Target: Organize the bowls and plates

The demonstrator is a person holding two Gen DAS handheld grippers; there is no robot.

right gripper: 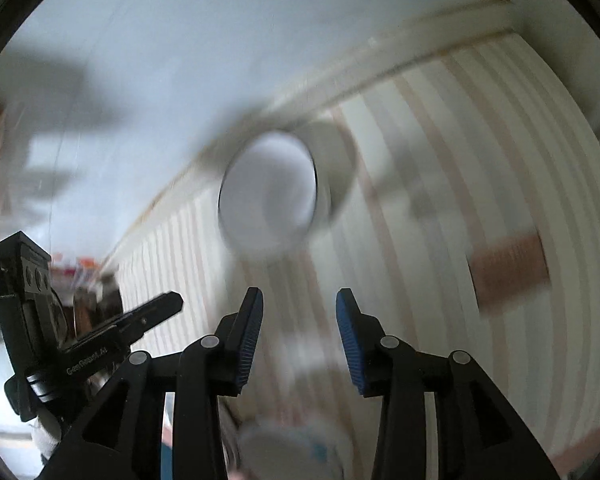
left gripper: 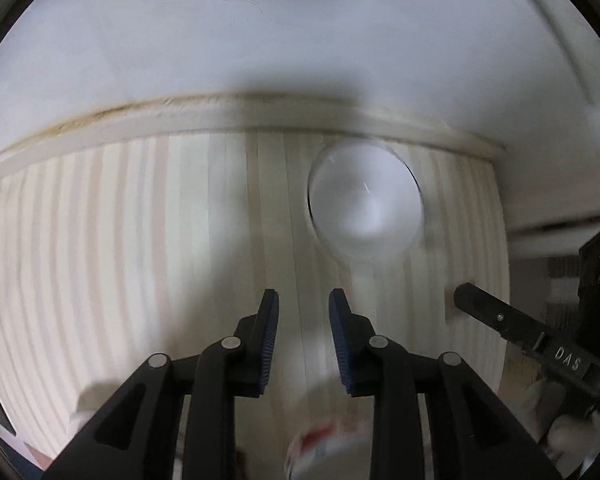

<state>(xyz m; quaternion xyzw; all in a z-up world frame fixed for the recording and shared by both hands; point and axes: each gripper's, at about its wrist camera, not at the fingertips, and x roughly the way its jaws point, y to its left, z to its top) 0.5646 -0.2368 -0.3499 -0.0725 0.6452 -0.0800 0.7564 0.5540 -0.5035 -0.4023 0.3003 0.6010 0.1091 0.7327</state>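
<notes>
Left tongs (left gripper: 303,300) at bottom centre, black arms with ribbed blue pads (left gripper: 271,340), spread apart and gripping nothing. Right tongs (right gripper: 299,300) likewise parted and unloaded; also seen side-on at lower right of the left view, cut off by the rim. White bowl (left gripper: 366,198) right of centre, round and smooth, resting on the striped pale wood counter (left gripper: 120,220), close to its back edge (left gripper: 220,106), smeared by motion blur. Brown rectangular block (right gripper: 508,270) at right, too blurred to identify. Open counter left of the bowl.
</notes>
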